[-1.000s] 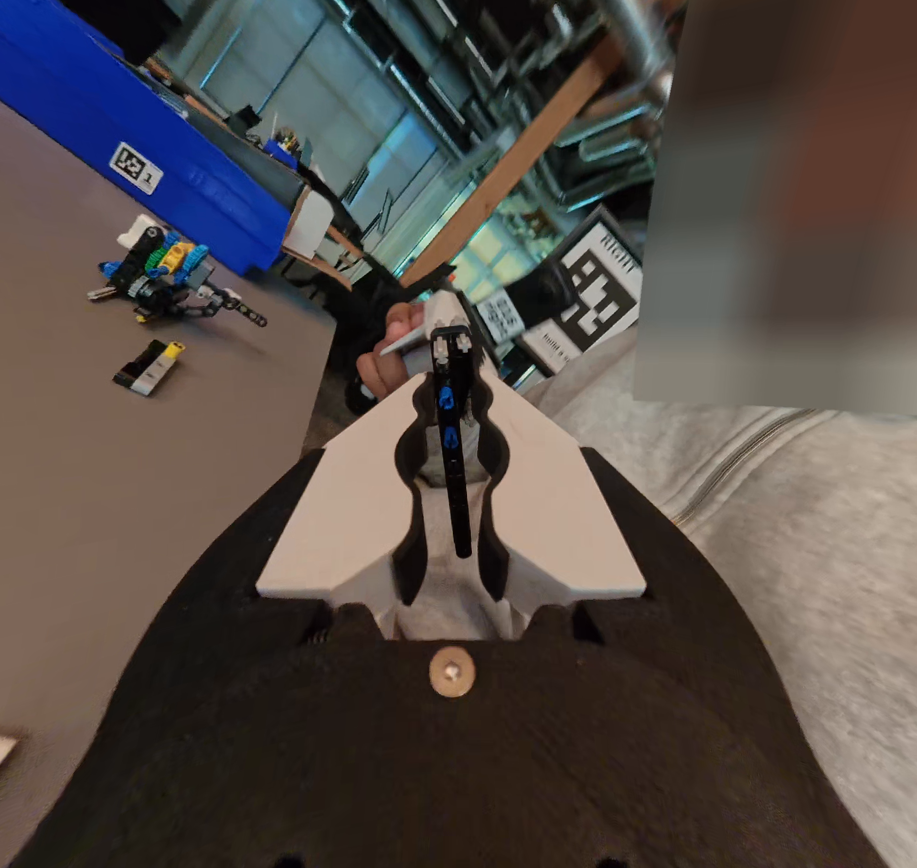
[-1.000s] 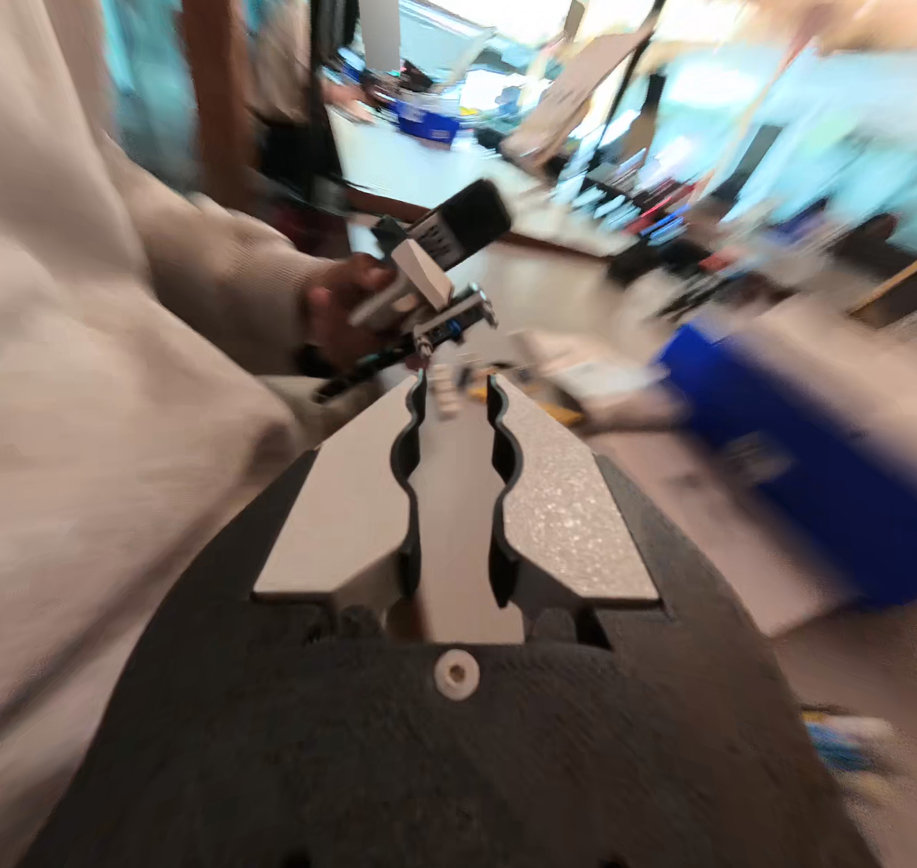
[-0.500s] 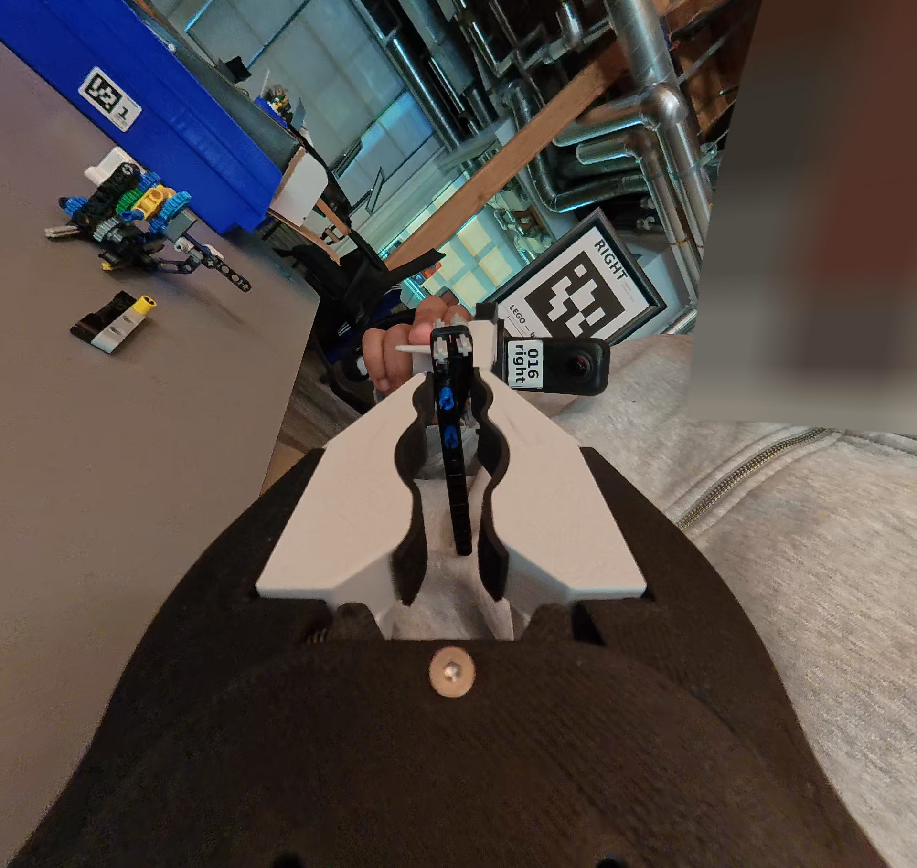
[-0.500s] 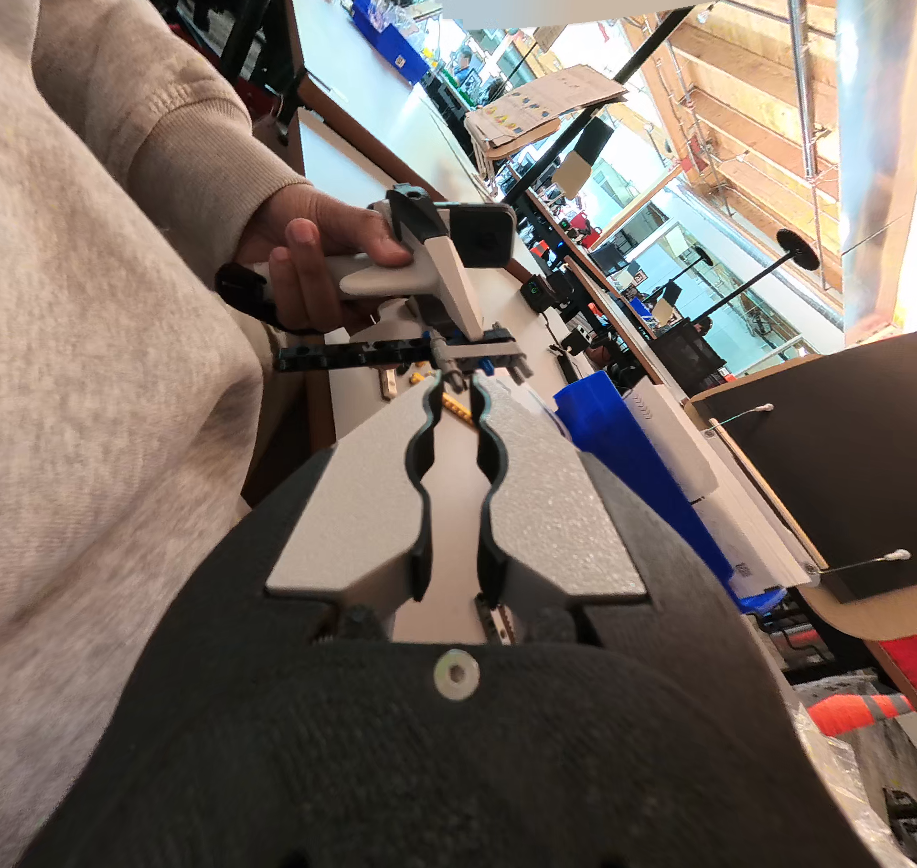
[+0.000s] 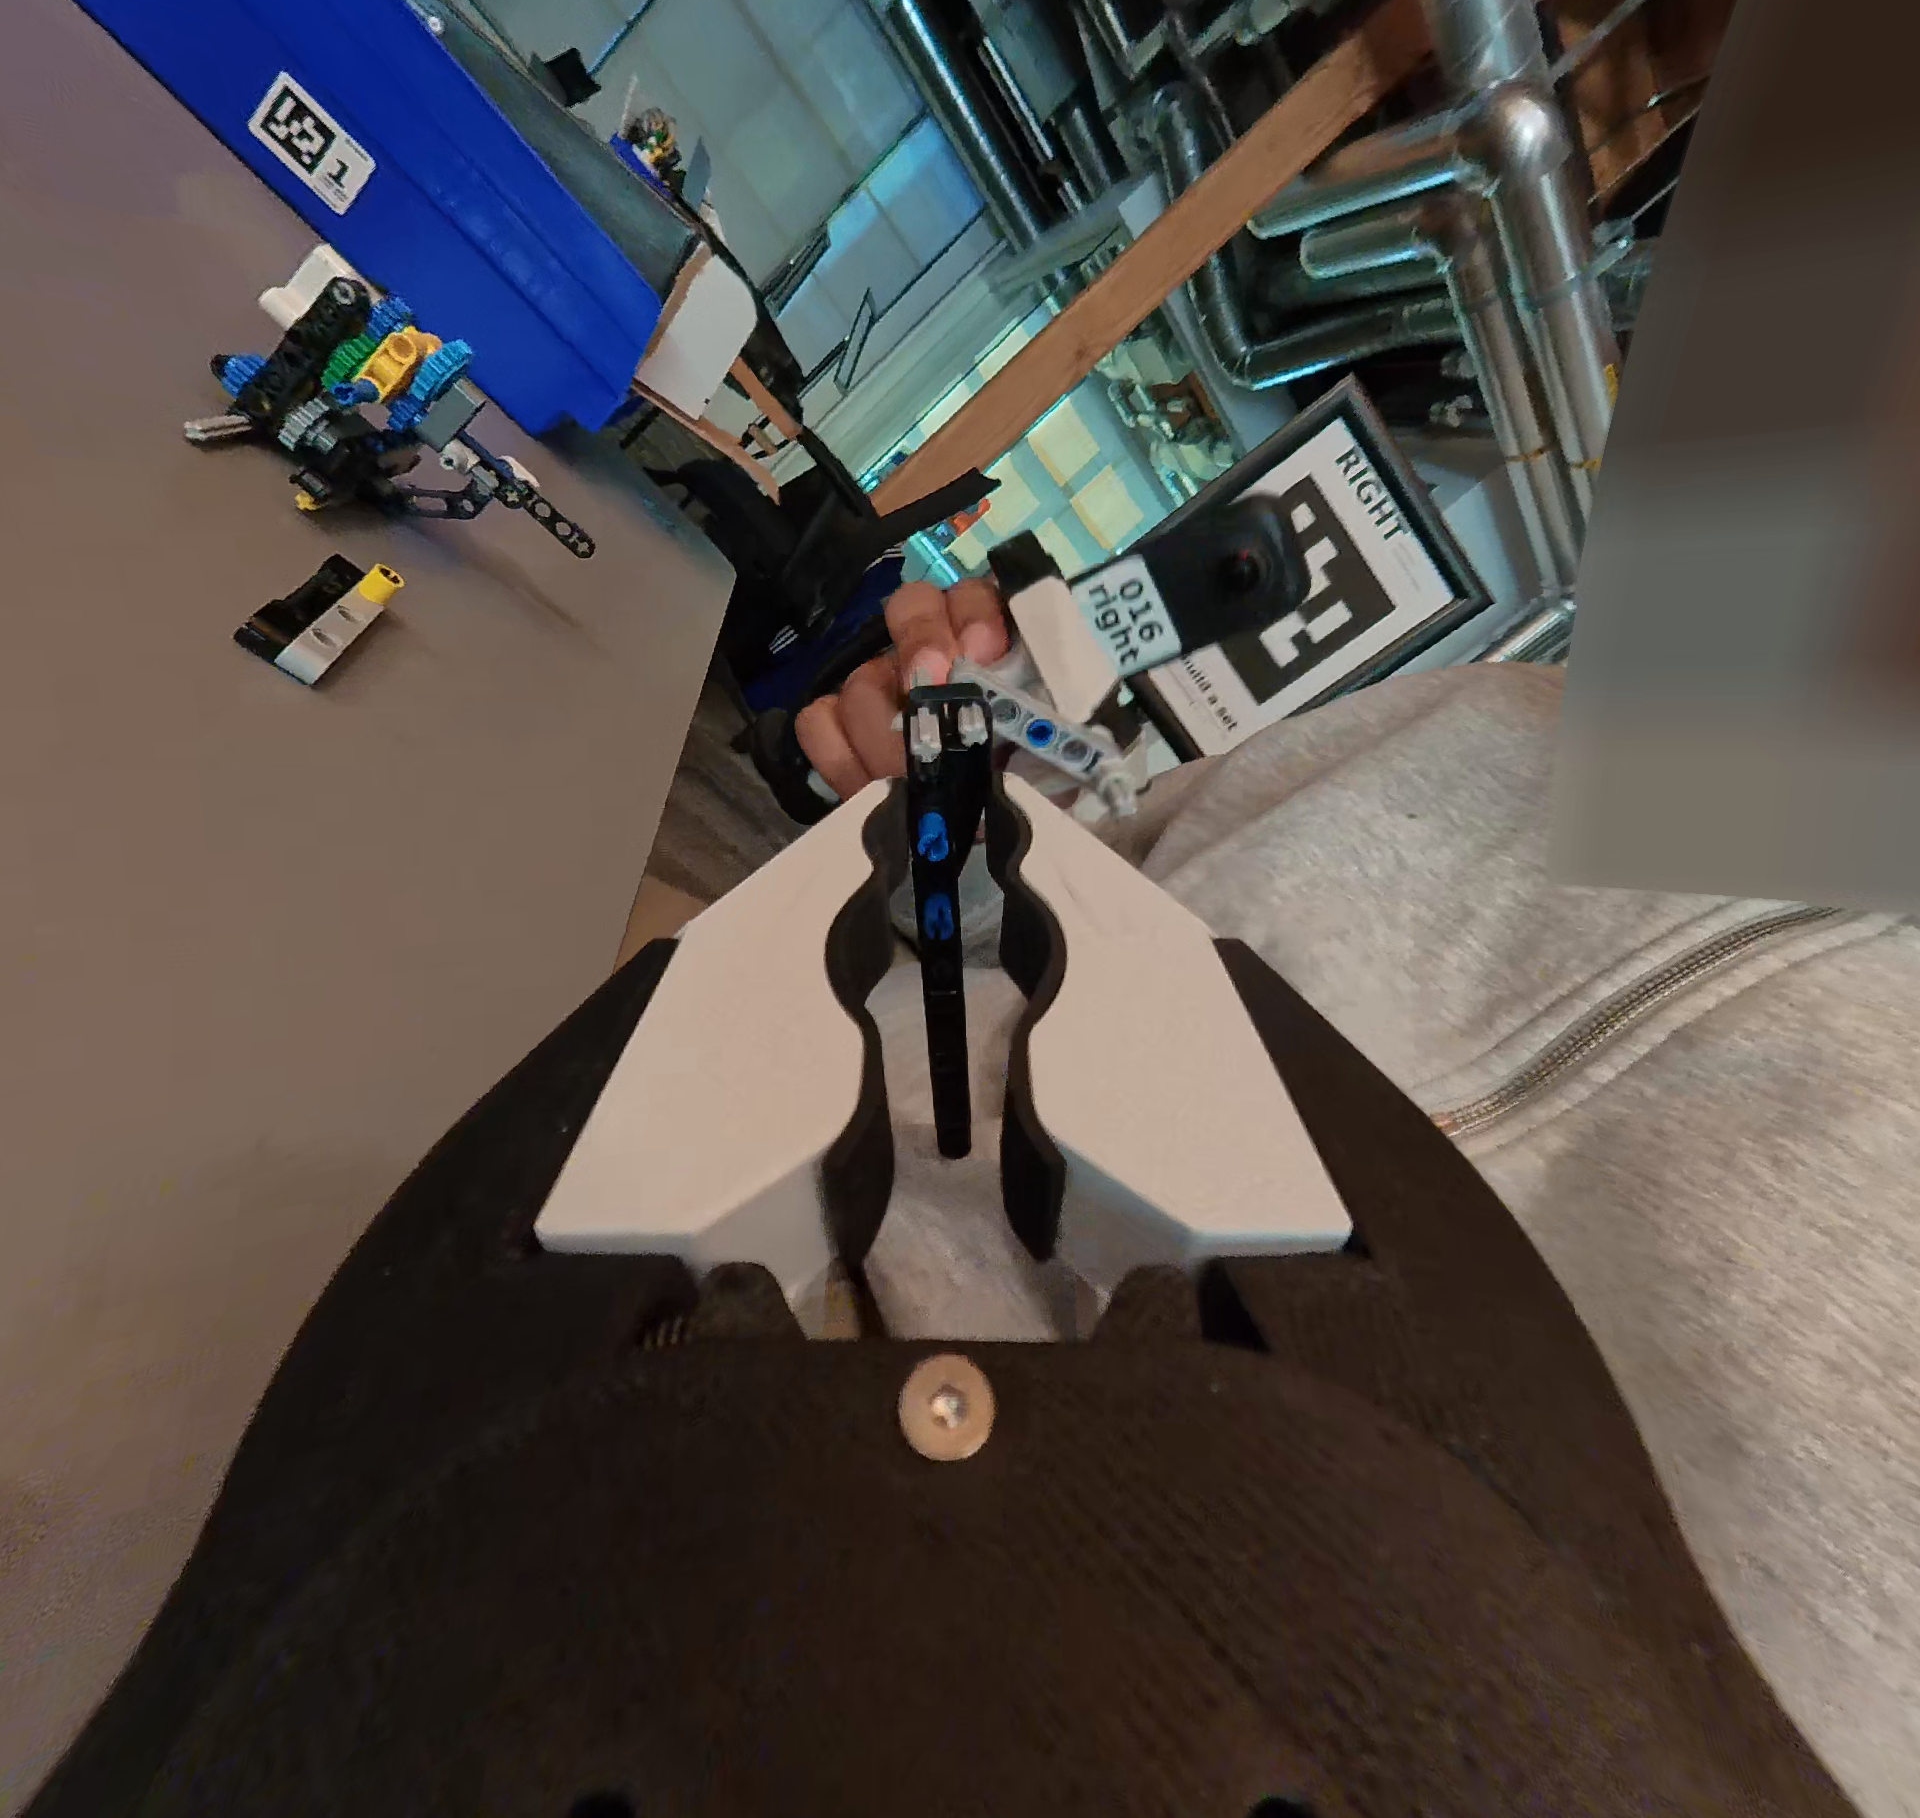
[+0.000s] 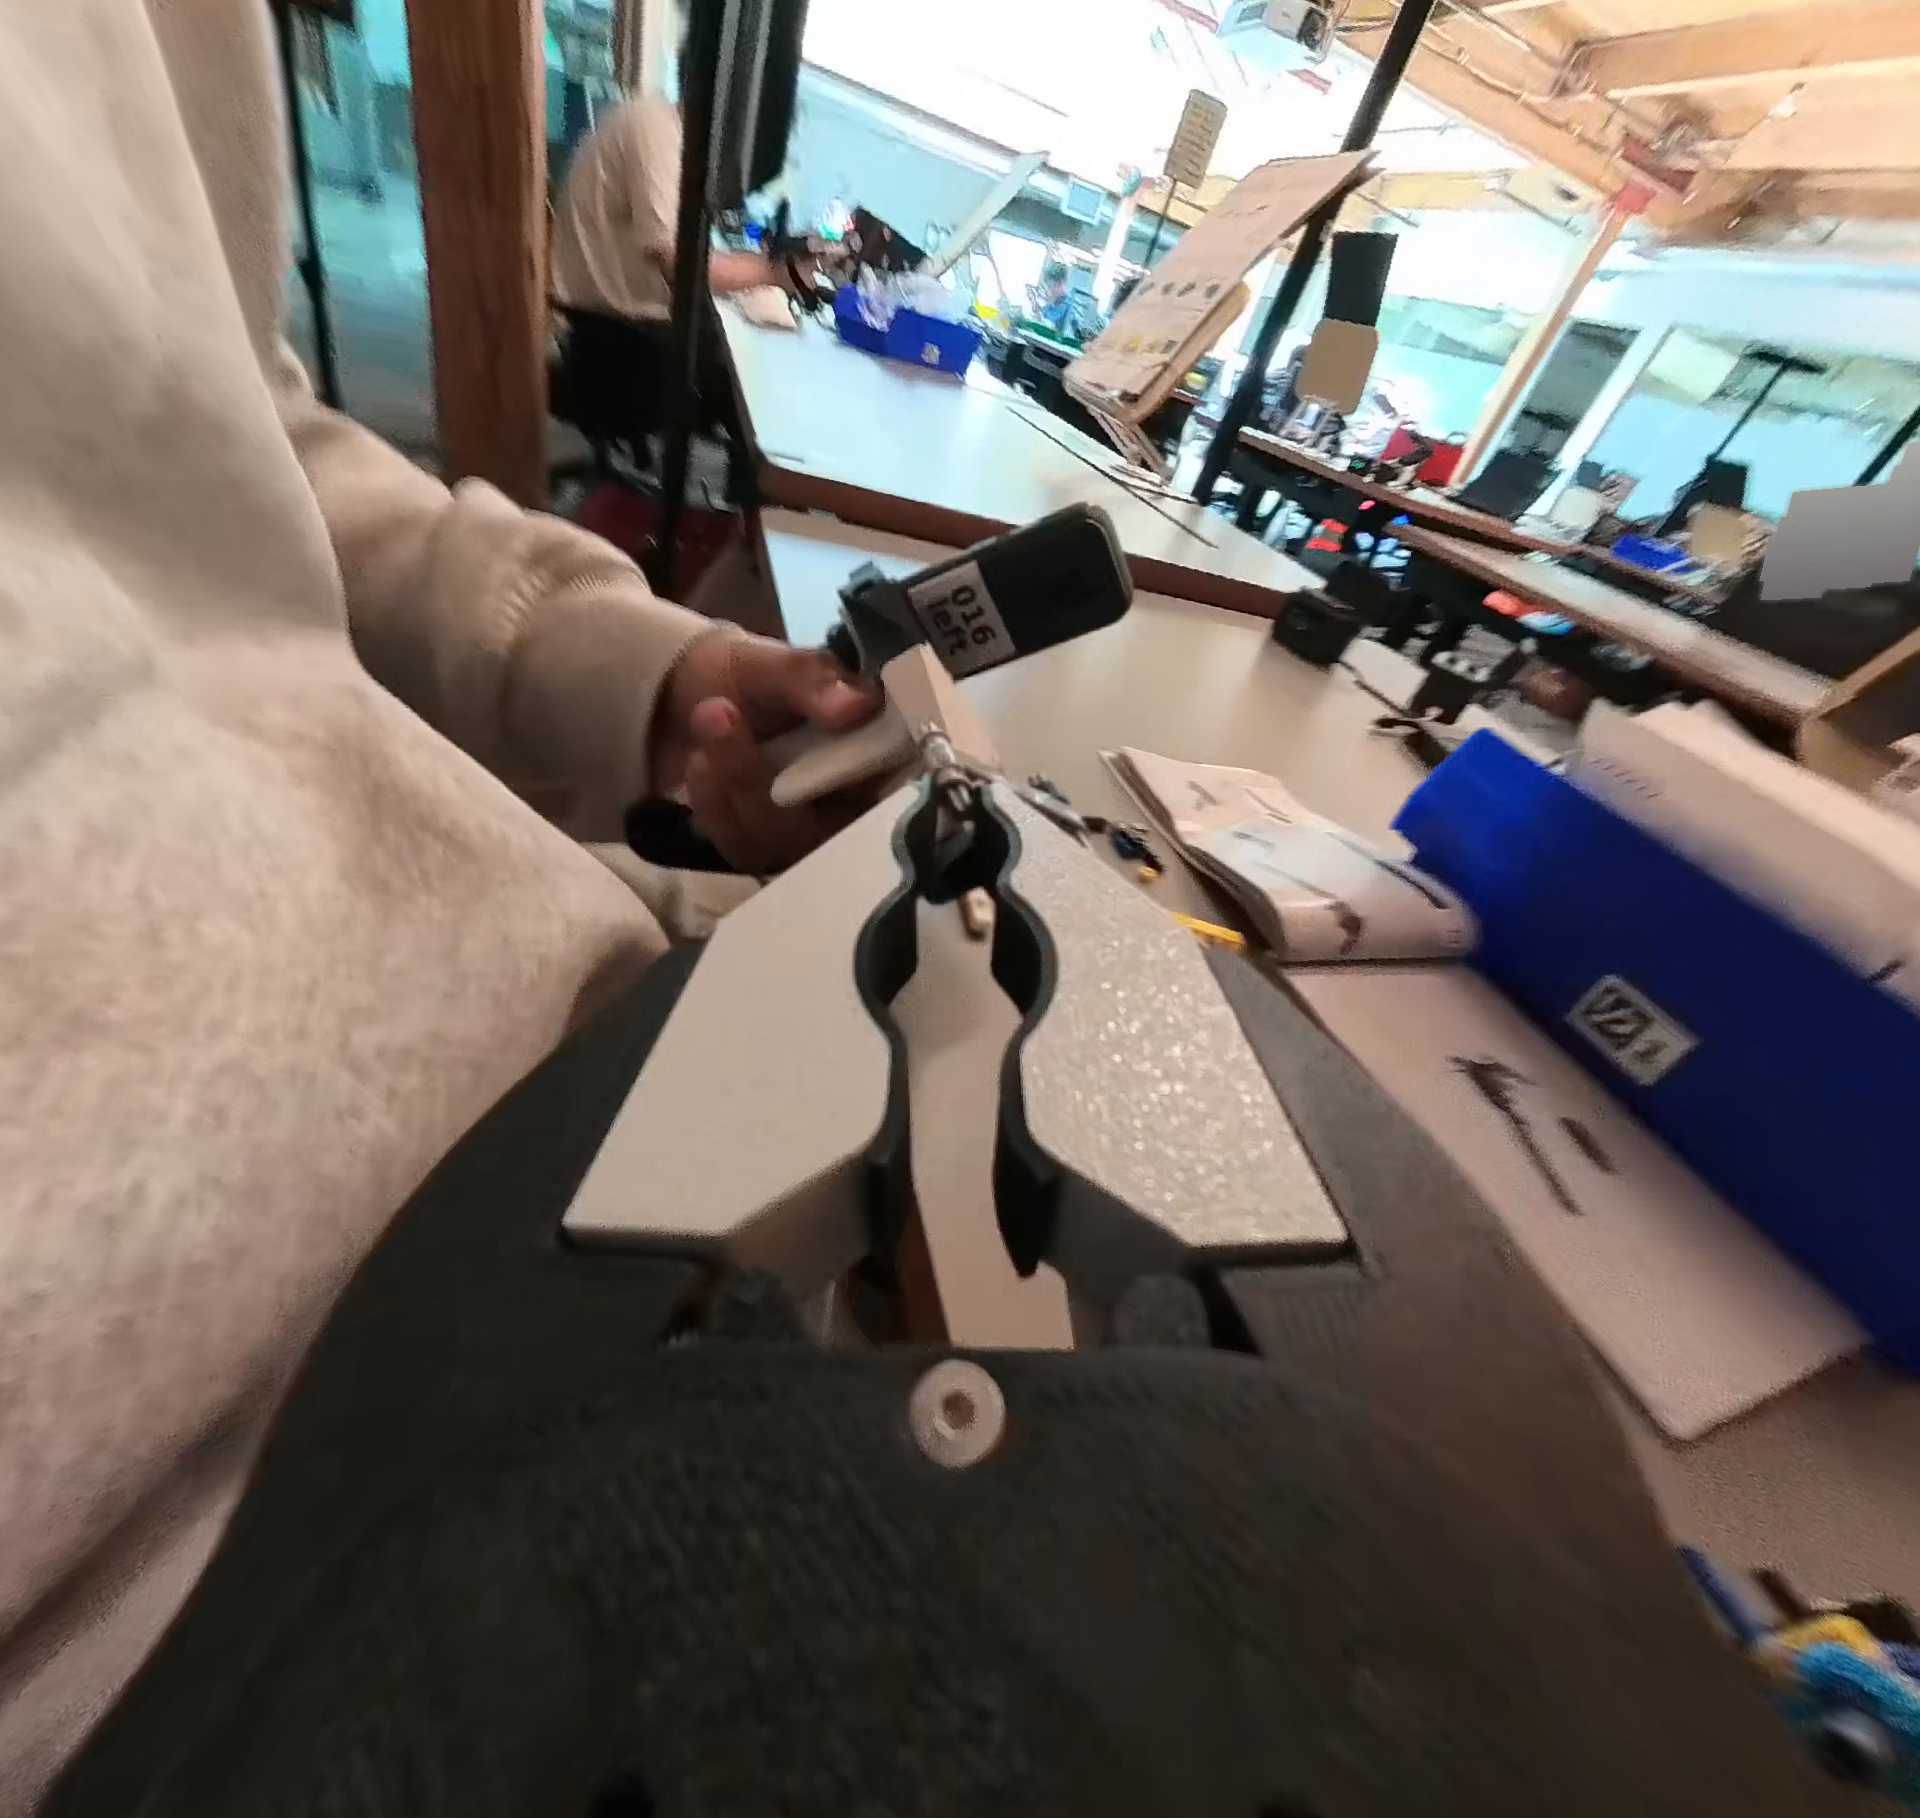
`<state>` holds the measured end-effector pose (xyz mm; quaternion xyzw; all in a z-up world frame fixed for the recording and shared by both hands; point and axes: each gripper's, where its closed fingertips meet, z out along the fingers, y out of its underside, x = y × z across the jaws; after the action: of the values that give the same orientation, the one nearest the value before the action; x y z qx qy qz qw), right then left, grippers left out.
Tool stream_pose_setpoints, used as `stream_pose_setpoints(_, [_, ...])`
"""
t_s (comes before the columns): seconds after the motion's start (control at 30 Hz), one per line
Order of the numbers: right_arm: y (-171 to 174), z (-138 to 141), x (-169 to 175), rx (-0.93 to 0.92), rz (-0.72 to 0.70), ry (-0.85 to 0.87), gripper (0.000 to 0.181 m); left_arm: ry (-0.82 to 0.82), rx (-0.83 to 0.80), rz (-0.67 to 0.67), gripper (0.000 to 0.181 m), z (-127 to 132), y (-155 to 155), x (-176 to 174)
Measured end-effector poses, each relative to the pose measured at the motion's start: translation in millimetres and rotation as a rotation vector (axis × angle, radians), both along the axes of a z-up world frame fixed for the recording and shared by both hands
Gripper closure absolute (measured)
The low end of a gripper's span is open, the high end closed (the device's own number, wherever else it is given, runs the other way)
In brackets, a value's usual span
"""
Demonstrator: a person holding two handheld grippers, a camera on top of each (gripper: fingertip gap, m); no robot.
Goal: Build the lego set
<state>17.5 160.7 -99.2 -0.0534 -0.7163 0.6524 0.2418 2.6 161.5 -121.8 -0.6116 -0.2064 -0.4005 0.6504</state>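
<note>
The left gripper (image 5: pixel 943 802) fingers clamp a thin black beam (image 5: pixel 943 937), light, stiff, easily twisted; the right gripper (image 6: pixel 951 833) fingers pinch a small grey part (image 6: pixel 948 781); hold near pins.

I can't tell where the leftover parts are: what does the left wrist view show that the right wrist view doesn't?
Left wrist view only: the left gripper shut on a black beam with blue pins, a colourful sub-assembly and a small black, grey and yellow piece on the grey table.

Right wrist view only: an open booklet and the right gripper close up, its grip unclear.

Both: a blue bin.
</note>
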Motion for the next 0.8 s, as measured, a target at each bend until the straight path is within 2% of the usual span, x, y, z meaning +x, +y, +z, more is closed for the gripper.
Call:
stream_pose_setpoints(0.13, [3.7,5.2,-0.4,-0.109,0.067,-0.153,0.176,0.084,-0.035,0.018,0.171,-3.4,2.2,2.5])
stream_pose_setpoints(0.3, [6.4,6.0,0.2,-0.175,0.119,-0.247,0.177,0.149,-0.064,0.023,0.171,-6.5,4.1,5.7])
stream_pose_setpoints(0.57, [2.3,3.2,5.6,-0.201,0.188,-0.323,0.177,0.172,-0.073,0.008,0.172,-7.3,5.2,10.1])
stream_pose_setpoints(0.8, [3.7,5.0,4.2,-0.219,0.187,-0.323,0.176,0.156,-0.068,0.005,0.172,-6.9,5.2,10.0])
